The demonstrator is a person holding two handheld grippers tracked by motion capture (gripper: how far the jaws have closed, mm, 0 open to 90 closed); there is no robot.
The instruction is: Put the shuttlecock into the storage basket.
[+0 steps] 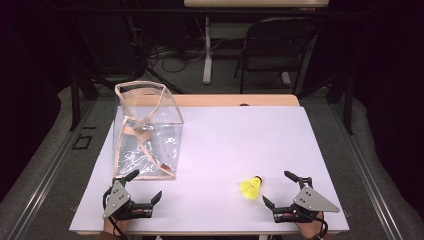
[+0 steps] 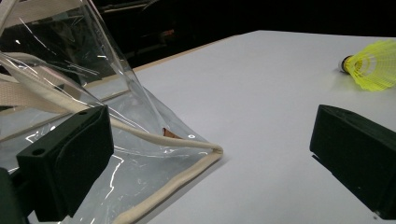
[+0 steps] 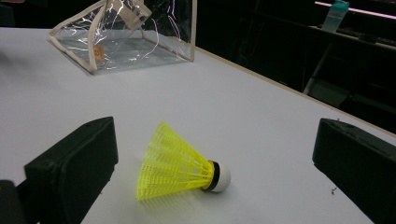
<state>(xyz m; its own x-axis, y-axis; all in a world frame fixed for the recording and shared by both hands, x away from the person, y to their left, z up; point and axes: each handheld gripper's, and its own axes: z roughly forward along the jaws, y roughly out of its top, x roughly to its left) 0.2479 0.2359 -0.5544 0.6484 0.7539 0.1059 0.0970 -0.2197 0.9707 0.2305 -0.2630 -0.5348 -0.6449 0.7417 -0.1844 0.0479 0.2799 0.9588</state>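
While both grippers are hovering low over the near edge of the table (image 1: 215, 150), the right gripper (image 1: 281, 189) is facing the yellow shuttlecock (image 1: 250, 188) with its jaws spread wide and nothing between them yet. The shuttlecock is lying on its side just ahead of that gripper, cork end pointing away toward the far side of the table and its skirt toward the person; in the right gripper view it (image 3: 180, 165) is sitting between the two black jaws, closer to the left one. Over on the other side, the left gripper (image 1: 146, 186) is also gaping open and empty, with one jaw right beside the near corner of the clear plastic bag (image 1: 147, 131), which is standing with its mouth up at the left rear of the table.

Risk number one looks like the shuttlecock itself: it is light and round, so an off-centre jaw nudging the skirt is likely to roll it away. A hard squeeze on the mesh skirt could crush it or pop it out. On the bag side, the thin wall (image 2: 70, 70) is looking floppy, so a poor pinch on the cloth trim (image 2: 182, 179) may collapse the opening.
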